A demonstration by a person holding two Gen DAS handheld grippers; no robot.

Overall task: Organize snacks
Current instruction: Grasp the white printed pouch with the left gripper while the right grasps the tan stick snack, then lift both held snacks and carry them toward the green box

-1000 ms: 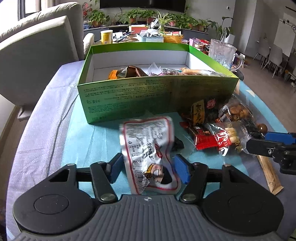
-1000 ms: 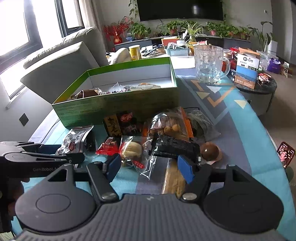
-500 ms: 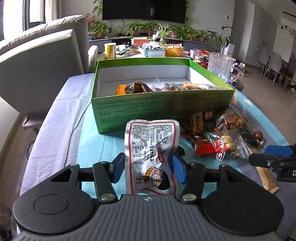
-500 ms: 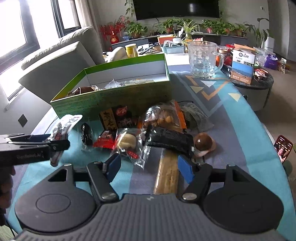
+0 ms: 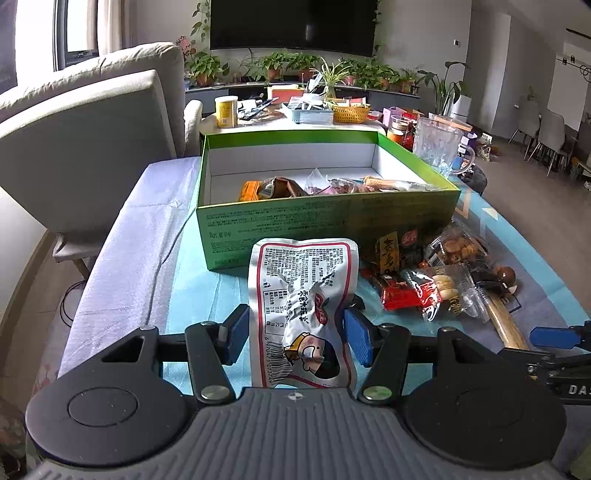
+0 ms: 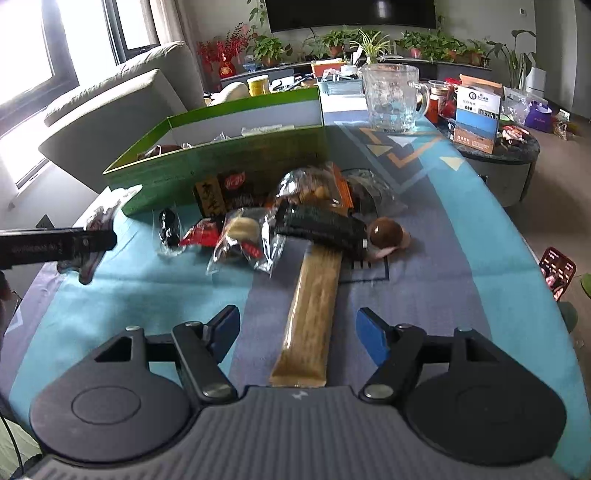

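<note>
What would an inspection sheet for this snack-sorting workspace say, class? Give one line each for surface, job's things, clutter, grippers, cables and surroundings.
Surface: table under a blue patterned cloth.
Job's things: green box holding a few snacks; loose snack pile in front of it; long tan packet lying nearest the right hand-held gripper.
Clutter: glass mug beside the box.
Grippers: left hand-held gripper shut on a white pouch, held upright; right hand-held gripper open, empty, either side of the tan packet.
Cables: thin dark cable on the floor, left.
Surroundings: sofa, potted plants, television.
</note>
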